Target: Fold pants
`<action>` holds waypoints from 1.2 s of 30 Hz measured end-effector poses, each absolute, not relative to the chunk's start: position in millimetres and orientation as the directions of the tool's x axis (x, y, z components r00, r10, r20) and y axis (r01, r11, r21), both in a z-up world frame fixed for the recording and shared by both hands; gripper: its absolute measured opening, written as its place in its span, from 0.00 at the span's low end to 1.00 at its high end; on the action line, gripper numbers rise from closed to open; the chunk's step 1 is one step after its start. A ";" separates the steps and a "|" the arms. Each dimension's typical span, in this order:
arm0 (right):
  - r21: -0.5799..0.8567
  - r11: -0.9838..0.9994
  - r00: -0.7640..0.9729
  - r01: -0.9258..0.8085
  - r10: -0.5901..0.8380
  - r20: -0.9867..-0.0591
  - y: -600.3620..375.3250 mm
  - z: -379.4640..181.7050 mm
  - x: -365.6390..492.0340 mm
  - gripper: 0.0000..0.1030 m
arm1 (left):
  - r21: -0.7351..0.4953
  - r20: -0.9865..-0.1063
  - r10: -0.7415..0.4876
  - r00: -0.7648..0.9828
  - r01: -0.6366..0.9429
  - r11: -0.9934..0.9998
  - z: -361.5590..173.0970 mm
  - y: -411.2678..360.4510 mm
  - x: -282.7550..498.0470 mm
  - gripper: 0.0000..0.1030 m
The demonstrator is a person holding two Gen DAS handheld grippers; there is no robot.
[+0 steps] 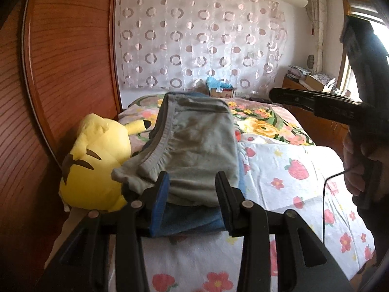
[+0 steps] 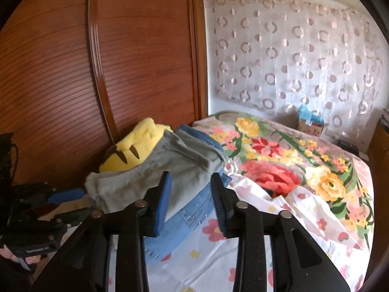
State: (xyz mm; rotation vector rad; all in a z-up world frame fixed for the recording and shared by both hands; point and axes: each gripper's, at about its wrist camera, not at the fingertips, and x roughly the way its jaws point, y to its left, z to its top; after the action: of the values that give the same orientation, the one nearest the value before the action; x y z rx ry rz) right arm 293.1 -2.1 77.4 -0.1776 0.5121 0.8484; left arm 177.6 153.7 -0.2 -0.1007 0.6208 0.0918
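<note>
Folded grey pants (image 1: 194, 148) lie on top of folded blue jeans (image 1: 192, 219) on the bed, next to a yellow plush toy. My left gripper (image 1: 192, 189) is open, its jaws at the near edge of the grey pants with the cloth between them. In the right wrist view the grey pants (image 2: 155, 175) sit on the jeans (image 2: 192, 209). My right gripper (image 2: 190, 187) is open, its jaws astride the near edge of the stack. The left gripper also shows at the left edge of the right wrist view (image 2: 65, 194).
A yellow plush toy (image 1: 97, 163) lies against the wooden headboard (image 1: 60, 73). The bed carries a strawberry sheet (image 1: 291, 185) and a floral blanket (image 2: 279, 160). A box (image 1: 220, 90) stands at the far end. A curtain hangs behind.
</note>
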 end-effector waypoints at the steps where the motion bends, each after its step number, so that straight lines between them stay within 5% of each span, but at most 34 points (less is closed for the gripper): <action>1: 0.050 0.658 0.555 -0.752 0.672 -0.491 -5.4 80.7 287.1 0.44 | -0.064 -0.579 0.059 0.813 -0.117 0.991 3.1 152.0 173.6 0.37; 6: 0.032 0.676 0.588 -0.736 0.663 -0.463 -28.3 94.0 254.8 0.62 | -0.052 -0.552 0.070 0.831 -0.118 0.992 19.0 141.3 151.6 0.37; 15: 0.037 0.708 0.621 -0.705 0.642 -0.449 -63.7 92.4 204.7 0.77 | -0.043 -0.520 0.040 0.853 -0.073 0.996 35.2 118.2 116.6 0.38; 36: 0.059 0.799 0.711 -0.598 0.564 -0.420 -138.8 82.6 111.1 0.82 | -0.030 -0.499 -0.024 0.866 0.010 0.999 39.2 70.2 59.4 0.39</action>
State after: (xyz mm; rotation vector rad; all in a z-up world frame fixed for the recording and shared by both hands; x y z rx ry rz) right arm 111.1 -138.8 82.6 -0.0835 0.4383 0.6452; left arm 59.4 70.2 39.2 -0.0269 0.5229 -0.0175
